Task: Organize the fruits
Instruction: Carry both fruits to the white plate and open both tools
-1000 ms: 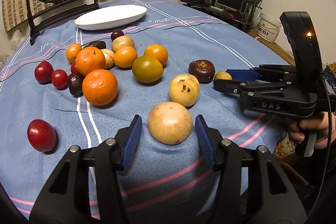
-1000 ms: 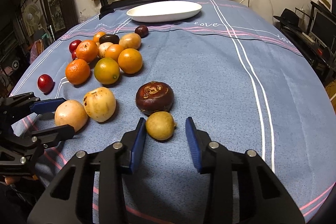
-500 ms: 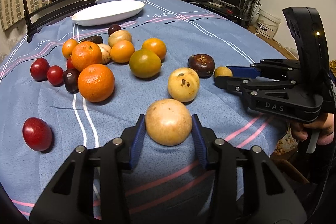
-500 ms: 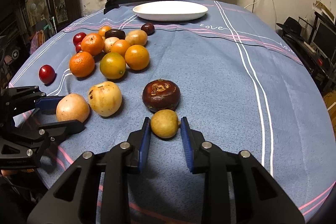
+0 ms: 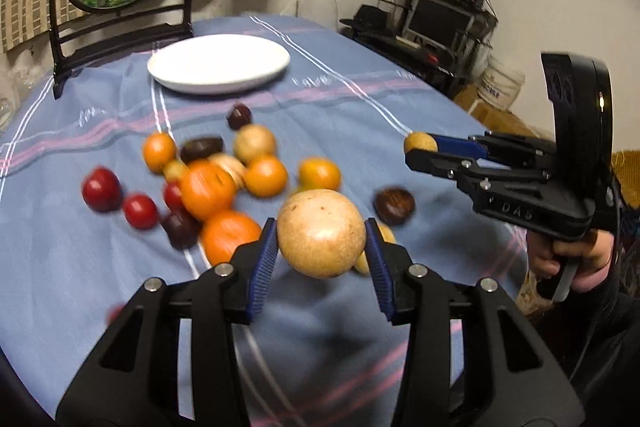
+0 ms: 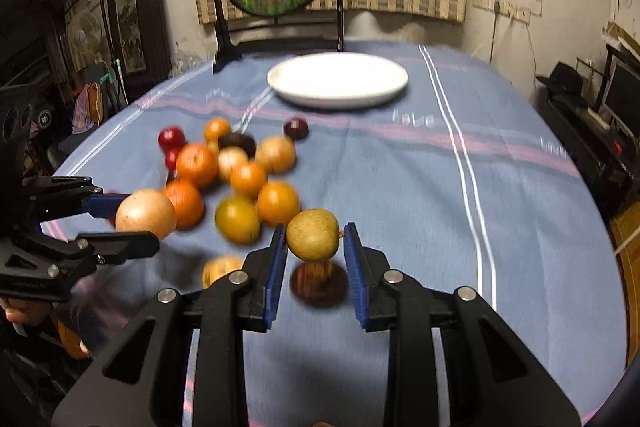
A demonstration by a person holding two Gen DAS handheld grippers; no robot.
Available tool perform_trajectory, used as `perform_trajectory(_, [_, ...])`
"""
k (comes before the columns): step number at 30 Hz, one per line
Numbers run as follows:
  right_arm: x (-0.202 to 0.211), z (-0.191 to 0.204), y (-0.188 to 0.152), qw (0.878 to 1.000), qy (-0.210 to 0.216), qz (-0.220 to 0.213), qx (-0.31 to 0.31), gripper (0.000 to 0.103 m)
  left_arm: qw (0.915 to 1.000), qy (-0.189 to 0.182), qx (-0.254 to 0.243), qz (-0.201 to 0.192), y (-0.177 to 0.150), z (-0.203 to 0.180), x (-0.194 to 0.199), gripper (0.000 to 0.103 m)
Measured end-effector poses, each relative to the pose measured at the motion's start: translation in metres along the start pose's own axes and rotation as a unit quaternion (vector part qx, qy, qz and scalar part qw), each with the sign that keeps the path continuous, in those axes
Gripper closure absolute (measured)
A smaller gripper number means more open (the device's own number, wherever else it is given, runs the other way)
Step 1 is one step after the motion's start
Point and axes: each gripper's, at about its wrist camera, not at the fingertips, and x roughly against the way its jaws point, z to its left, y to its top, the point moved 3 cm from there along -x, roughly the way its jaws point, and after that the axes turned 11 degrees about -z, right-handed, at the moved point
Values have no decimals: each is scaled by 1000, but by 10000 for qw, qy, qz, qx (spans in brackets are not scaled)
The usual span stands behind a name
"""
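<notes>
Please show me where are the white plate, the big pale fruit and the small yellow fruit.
white plate (image 6: 372, 95), right wrist view, front rim.
big pale fruit (image 5: 320, 243), left wrist view, middle of its front.
small yellow fruit (image 6: 313, 234), right wrist view, middle of its skin.

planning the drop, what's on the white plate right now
Nothing shows on the white plate; its visible surface is bare in both views. Its low rim could hide little. Both tools hold fruit short of it.
</notes>
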Motion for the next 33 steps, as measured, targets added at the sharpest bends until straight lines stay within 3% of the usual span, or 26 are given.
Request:
perform_trajectory(6, [-34, -3, 38, 9997, 198, -103, 41, 73, 9995, 286, 114, -39, 54, 40, -25, 59])
perform_trajectory(10, [-72, -15, 76, 9993, 200, -297, 85, 74, 9981, 415, 462, -8, 94, 73, -55, 59])
perform_trajectory(14, [-125, -34, 108, 9993, 294, -169, -163, 74, 9941, 487, 954, 192, 131, 116, -102, 59])
perform_trajectory(17, [-156, -42, 120, 9992, 278, -62, -263, 74, 9925, 792, 871, 335, 143, 132, -134, 59])
perform_trajectory(25, [-237, -55, 131, 9978, 349, 502, -241, 74, 9897, 1052, 714, 665, 154, 158, -204, 59])
perform_trajectory(33, [-272, -51, 118, 9958, 246, 880, 86, 74, 9851, 1272, 677, 939, 145, 173, -238, 59])
